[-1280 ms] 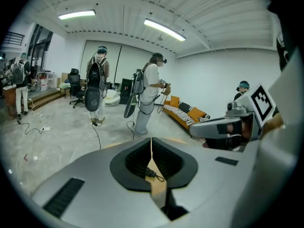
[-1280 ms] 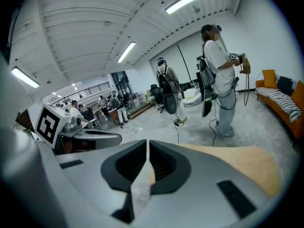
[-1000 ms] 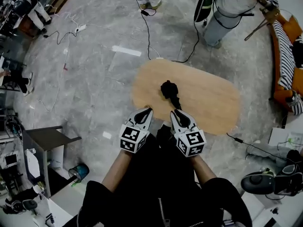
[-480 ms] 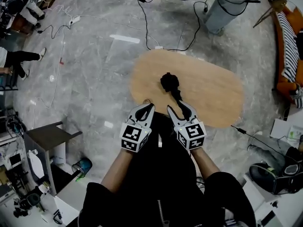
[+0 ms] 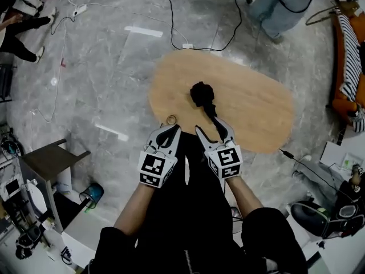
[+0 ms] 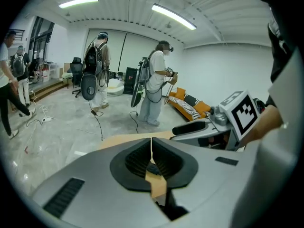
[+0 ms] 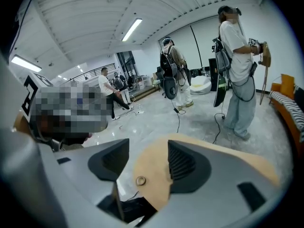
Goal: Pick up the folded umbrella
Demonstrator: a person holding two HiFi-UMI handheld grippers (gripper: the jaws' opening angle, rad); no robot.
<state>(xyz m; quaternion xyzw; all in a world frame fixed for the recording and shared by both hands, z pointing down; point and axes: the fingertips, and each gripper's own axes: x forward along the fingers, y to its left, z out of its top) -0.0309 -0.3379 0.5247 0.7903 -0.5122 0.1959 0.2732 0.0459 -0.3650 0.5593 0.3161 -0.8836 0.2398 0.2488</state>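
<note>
Black umbrella (image 5: 203,96) on our wooden table (image 5: 256,113).
Our right gripper (image 5: 213,130) has just been opening, jaws apart with the umbrella's near end between them, unpressed; our left gripper (image 5: 171,132) is pinched together, empty.

Left claw (image 5: 171,129) closed; right claw (image 5: 214,131) jaws just opened, gripping nothing.

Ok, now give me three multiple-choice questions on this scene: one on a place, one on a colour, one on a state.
1. Where does the folded umbrella lie?
A) on the floor
B) on the wooden table
C) on the striped sofa

2. What colour is the umbrella?
A) red
B) black
C) white

3. How do the left gripper's jaws stand?
A) wide apart
B) shut on the umbrella
C) together, empty

Answers:
1 B, it rests on the tabletop.
2 B, it is dark all over.
3 C, the left gripper view shows them meeting with nothing between.
</note>
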